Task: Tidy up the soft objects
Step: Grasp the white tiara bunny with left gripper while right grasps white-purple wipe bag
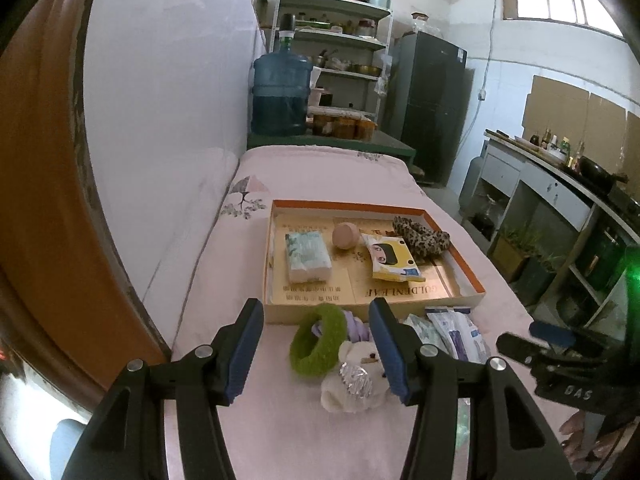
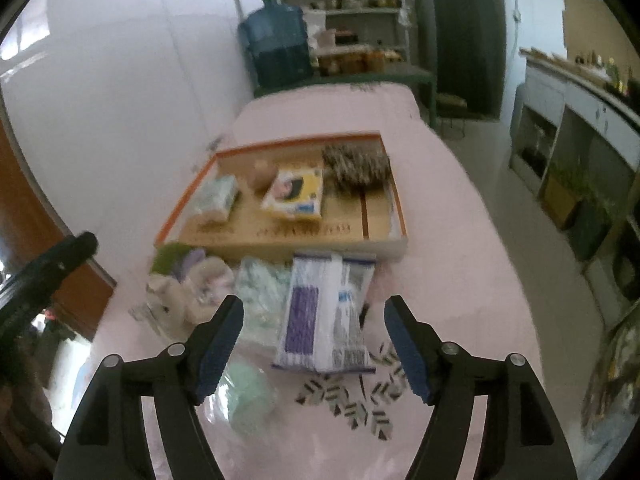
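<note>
Grippers: left gripper [image 1: 316, 346] gaped over plush toy [image 1: 354, 380] | right gripper [image 2: 314, 344] gaped over slippery wipes pack [image 2: 326, 312] | soft, light; pinch mid-body

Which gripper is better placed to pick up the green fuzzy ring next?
Left. The left gripper is open with the green ring between its fingers. The right gripper faces the white packet instead.

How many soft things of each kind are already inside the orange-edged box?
Tissue packs: 2, a white-green one and a yellow cartoon one
Round tan balls: 1
Leopard-print scrunchies: 1
Total: 4 inside the box
</note>
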{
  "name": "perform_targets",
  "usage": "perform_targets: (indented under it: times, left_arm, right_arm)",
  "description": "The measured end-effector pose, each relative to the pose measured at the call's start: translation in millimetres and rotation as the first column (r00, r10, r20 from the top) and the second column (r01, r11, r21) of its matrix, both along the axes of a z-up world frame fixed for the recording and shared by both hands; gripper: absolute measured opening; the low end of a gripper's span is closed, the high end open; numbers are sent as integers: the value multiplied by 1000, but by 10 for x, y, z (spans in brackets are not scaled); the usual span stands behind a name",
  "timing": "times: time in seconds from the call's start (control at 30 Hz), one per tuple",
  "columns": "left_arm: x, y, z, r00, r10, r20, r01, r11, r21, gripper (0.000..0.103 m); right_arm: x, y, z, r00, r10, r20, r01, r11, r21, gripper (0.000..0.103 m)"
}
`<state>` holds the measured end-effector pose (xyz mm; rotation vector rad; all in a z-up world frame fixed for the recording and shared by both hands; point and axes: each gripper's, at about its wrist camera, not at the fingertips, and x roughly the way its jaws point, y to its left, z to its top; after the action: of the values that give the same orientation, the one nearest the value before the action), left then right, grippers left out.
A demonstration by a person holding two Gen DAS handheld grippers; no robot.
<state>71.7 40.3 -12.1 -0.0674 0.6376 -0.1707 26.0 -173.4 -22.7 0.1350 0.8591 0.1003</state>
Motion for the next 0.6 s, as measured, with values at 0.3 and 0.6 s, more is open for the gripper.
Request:
perform_targets:
  times: [0.3,0.6]
  left_arm:
    - [14,12,-156,1000,-16,-19,16,1000,-22,55]
    - [92,-35,-261,999,-38,-37,37,999,-29,55]
  right_arm:
    - [180,-92,-332,995,-26,-95,31,998,59,76]
    - [473,-71,-563,987,-19,-158,37,993,111,76]
